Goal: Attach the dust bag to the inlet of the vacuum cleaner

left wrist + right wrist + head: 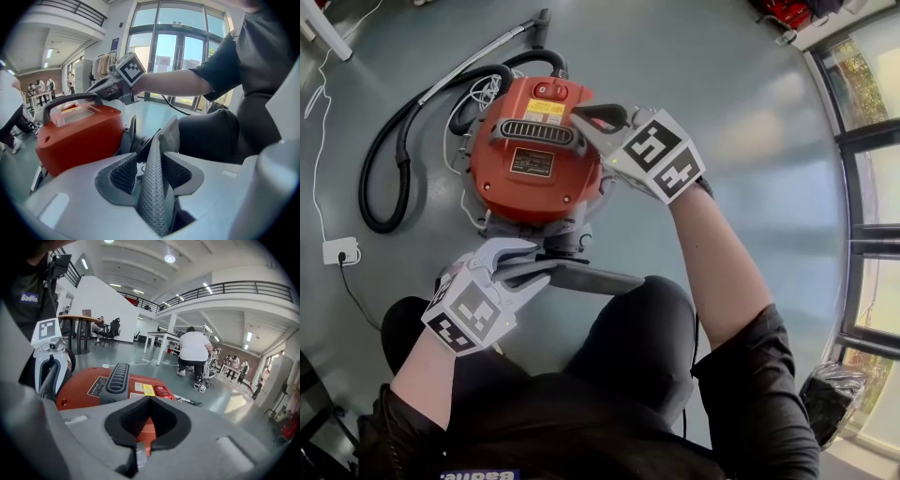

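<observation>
The vacuum (530,173) sits on the floor (750,122) just beyond the person's knee (637,319), with its hose (380,178) curled at its left. In the head view the left gripper (532,266) reaches in at the vacuum's near end. There the bag (595,278) shows only as a flat dark strip just beside the grey inlet (567,239).

Only the left gripper view shows the grip. The mesh bag stands upright between fairly wide jaws, leaning on one pad and clear of the other. Whether its top touches the inlet I cannot tell.

The right gripper (586,127) rests on the vacuum's top by the handle (602,116). Its own view shows its jaws narrowly apart with orange casing in the gap, and people (194,352) far across the floor.
</observation>
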